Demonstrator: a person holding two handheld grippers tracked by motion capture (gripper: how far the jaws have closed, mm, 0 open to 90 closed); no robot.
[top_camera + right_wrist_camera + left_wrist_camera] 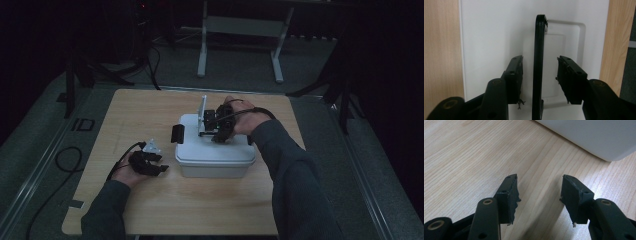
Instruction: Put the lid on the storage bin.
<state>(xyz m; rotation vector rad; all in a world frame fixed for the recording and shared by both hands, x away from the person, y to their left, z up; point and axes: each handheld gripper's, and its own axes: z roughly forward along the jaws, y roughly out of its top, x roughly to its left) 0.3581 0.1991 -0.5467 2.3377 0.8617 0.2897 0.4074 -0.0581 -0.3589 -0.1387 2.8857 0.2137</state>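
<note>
A pale wooden surface (150, 210) carries a white rectangular plastic box with a lid (215, 157) near its middle. A black clip latch (177, 133) hangs on the box's left end in the high view. Beyond the surface, on the grey floor, stands a white metal frame (240, 30).

On top of the lid a slim black hinged handle (538, 65) stands upright on edge, rising out of a shallow rectangular recess in the lid (576, 50).

The right claw (540, 77) hangs over the lid, jaws pointing down, one on each side of the handle. The jaws stand apart with a clear gap between each pad and the handle; the left-hand pad (517, 77) is nearer to it than the other. In the high view the right claw (220, 131) sits above the lid's middle.

The left claw (539, 195) lies low on the bare wood just beside the box's near left corner (609, 157), jaws apart and nothing between them. In the high view it (159, 169) rests left of the box, not touching it.
</note>
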